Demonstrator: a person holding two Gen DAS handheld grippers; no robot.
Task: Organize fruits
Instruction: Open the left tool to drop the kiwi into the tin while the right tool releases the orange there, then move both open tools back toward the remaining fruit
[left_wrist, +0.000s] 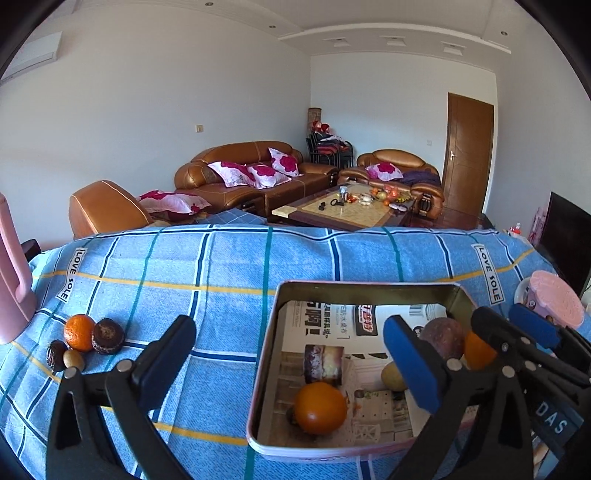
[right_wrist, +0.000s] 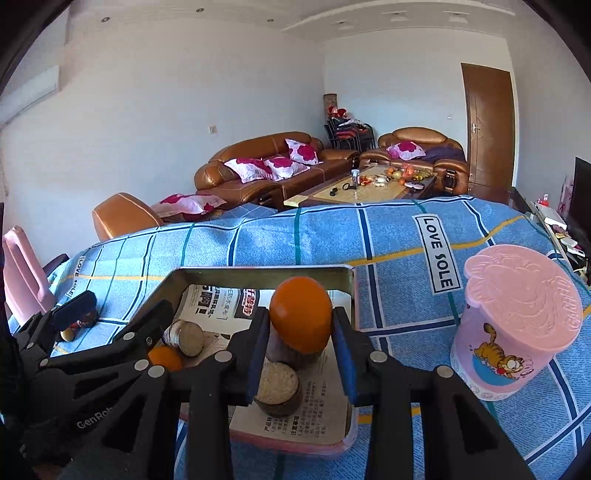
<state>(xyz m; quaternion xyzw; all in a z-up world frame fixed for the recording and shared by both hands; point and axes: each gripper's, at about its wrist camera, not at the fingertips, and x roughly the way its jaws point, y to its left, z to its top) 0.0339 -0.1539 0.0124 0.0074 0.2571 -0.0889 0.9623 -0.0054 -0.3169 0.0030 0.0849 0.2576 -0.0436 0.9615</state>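
Left gripper (left_wrist: 291, 354), jaws wide and empty, hangs over the tin's (left_wrist: 369, 288) left rim, nearer the loose fruits (left_wrist: 83, 341) at left-frame edge; right gripper (right_wrist: 301, 341), part-open, brackets an orange (right_wrist: 300, 319) inside.

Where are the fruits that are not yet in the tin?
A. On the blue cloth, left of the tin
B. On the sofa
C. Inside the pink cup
A: a small group of fruits lies on the blue cloth, left of the tin.
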